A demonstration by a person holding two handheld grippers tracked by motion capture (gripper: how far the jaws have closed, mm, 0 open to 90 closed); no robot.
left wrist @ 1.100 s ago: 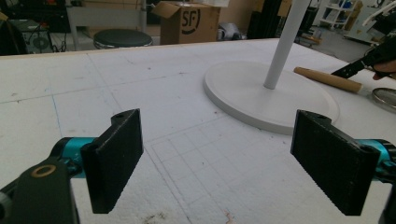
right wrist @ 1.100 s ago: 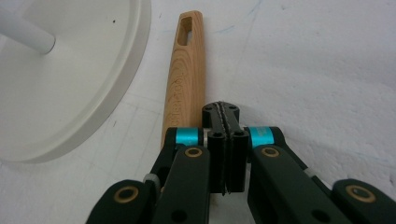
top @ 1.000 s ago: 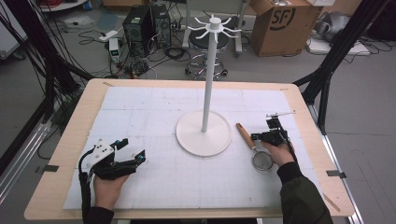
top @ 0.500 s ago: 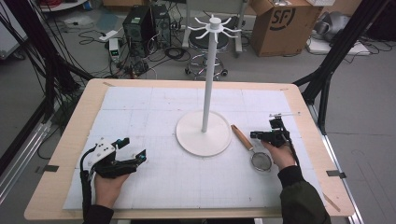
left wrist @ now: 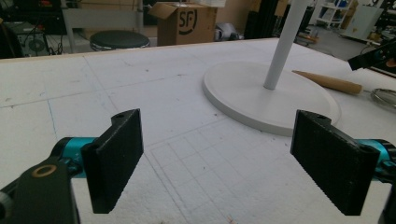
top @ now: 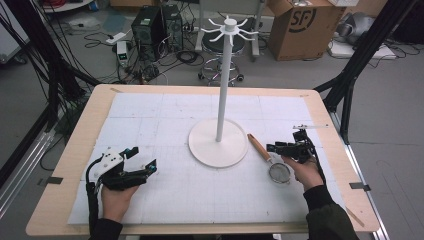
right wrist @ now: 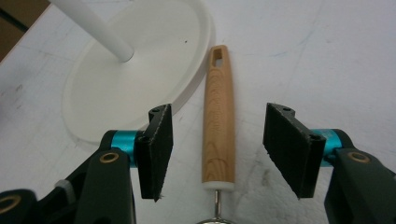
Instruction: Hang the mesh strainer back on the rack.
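A: Where's our right gripper (top: 274, 148)?
B: Right side of the counter (top: 70, 165), hand (top: 305, 172) behind it, jaws pointing twd the stand's base (top: 218, 142). They've just been opening; apart now, astride the strainer's (top: 270, 159) wooden handle (right wrist: 218, 116), not touching it.
A: Strainer itself?
B: Flat on the counter, handle tip just beside the base, mesh bowl (top: 279, 173) near our hand.
A: Left gripper (top: 142, 159)?
B: Low at front left, jaws wide apart, nothing between.
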